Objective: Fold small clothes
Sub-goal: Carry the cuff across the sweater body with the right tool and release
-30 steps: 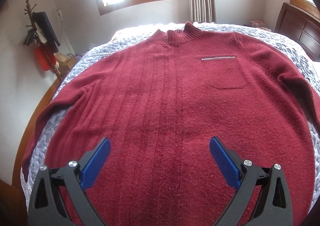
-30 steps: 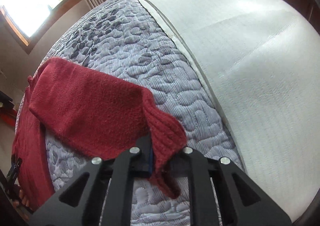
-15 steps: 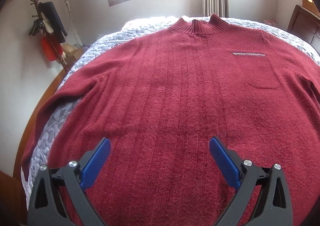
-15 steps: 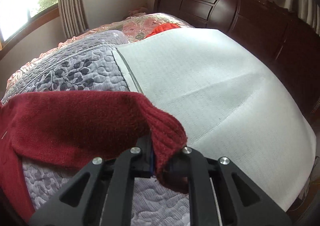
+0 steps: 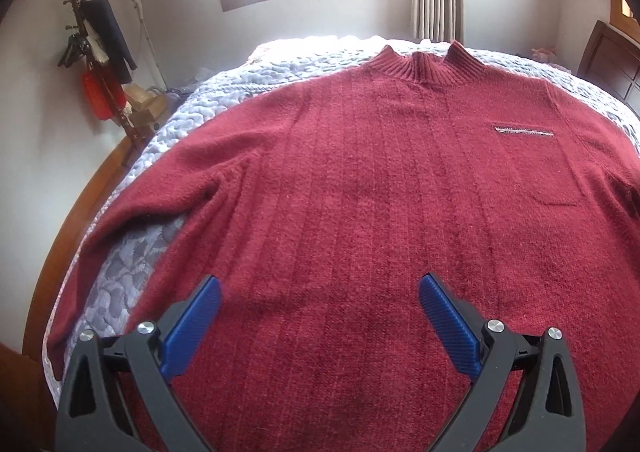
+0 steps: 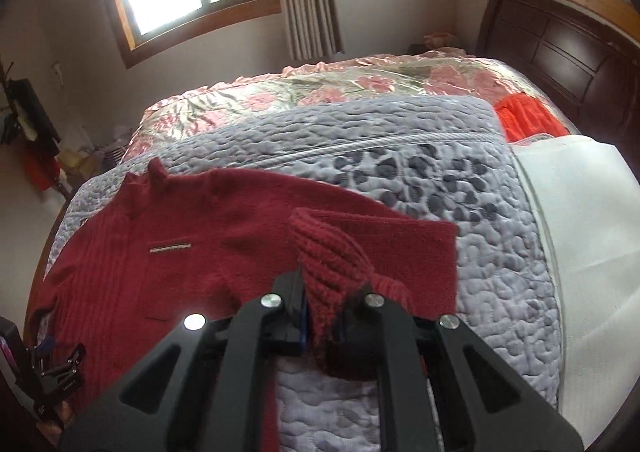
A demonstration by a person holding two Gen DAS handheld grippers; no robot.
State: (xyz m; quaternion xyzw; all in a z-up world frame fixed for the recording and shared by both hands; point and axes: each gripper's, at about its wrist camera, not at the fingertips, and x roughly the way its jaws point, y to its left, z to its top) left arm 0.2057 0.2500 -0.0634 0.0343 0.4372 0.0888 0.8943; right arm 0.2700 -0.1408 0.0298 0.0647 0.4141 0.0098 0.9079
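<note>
Red sweater [image 5: 360, 212] flat on bed [image 6: 400, 140]. My right hand-held gripper [image 6: 324, 316] pinches cuff [image 6: 328, 252]; left hand-held gripper [image 5: 320, 316] wide, empty. Carry sleeve straight across chest, lay smooth.

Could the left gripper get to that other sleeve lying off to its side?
Probably yes. The left gripper is open above the red sweater, and the left sleeve lies flat on the quilt with nothing over it.

Left claw [image 5: 320, 296] showed black triangular frames, silver screws, ribbed blue pads [image 5: 448, 326]; right claw [image 6: 322, 306] matched, black with silver screws.
</note>
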